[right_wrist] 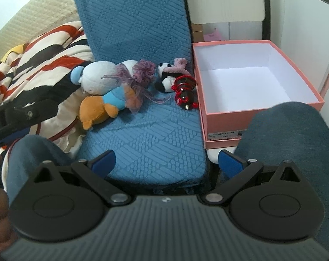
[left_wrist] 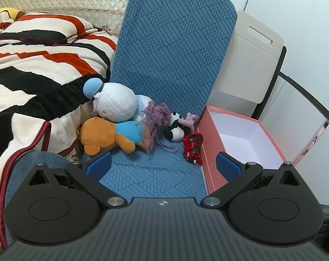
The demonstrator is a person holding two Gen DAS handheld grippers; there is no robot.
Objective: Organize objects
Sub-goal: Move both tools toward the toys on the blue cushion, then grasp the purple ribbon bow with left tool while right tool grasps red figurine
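Several toys lie on a blue chair cushion [left_wrist: 155, 174]: a white plush with a blue cap [left_wrist: 112, 102] [right_wrist: 97, 78], an orange bear in a blue shirt [left_wrist: 105, 137] [right_wrist: 101, 106], a purple mesh ribbon [left_wrist: 155, 113] [right_wrist: 140, 71], a small panda [left_wrist: 175, 128] [right_wrist: 164, 80], a pink plush [left_wrist: 190, 118] [right_wrist: 179, 65] and a red-black toy [left_wrist: 192, 148] [right_wrist: 184, 91]. An empty pink box [left_wrist: 210, 152] [right_wrist: 221, 117] stands to their right. My left gripper [left_wrist: 163, 163] is open and empty, short of the toys. My right gripper [right_wrist: 166, 162] is open and empty, further back.
A striped red, black and cream blanket [left_wrist: 34, 69] [right_wrist: 44, 50] lies on the bed to the left. The person's knees in blue jeans [right_wrist: 290, 134] flank the chair front. A beige chair back [left_wrist: 251, 61] and white wall stand behind the box.
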